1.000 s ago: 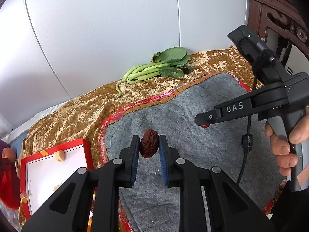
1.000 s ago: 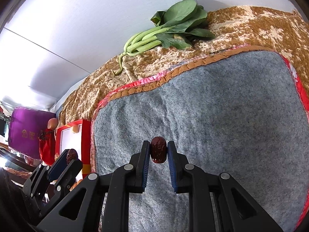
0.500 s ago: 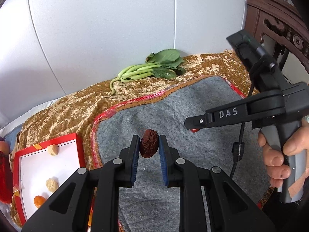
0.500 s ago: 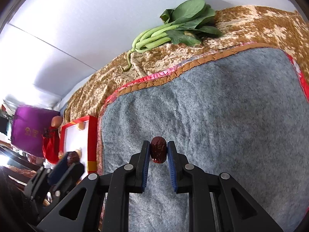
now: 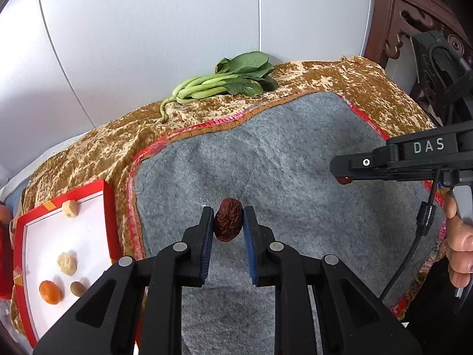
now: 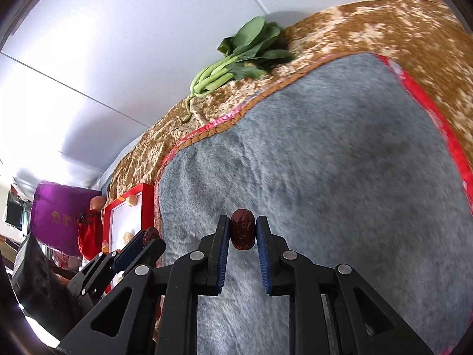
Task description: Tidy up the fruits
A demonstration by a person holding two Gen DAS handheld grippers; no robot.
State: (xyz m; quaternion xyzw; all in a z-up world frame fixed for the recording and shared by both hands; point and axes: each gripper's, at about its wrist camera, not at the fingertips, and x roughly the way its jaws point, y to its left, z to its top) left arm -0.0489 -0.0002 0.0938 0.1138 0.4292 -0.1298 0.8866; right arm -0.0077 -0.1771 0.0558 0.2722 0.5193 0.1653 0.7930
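1. The left gripper (image 5: 228, 225) has its fingers closed tight on a wrinkled red date (image 5: 228, 223), held above the grey felt mat (image 5: 266, 159).
2. The right gripper (image 6: 242, 234) likewise pinches a second date (image 6: 242, 233) over the mat.
3. The red-rimmed tray (image 5: 108, 207) lies left of the mat, holding 4 small pieces.
4. Leafy greens (image 5: 224, 84) rest on the gold cloth (image 5: 88, 151) by the wall.

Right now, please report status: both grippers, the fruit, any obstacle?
Left gripper shut on a red date. Right gripper shut on another date. Red-rimmed tray at left; grey mat between bare.
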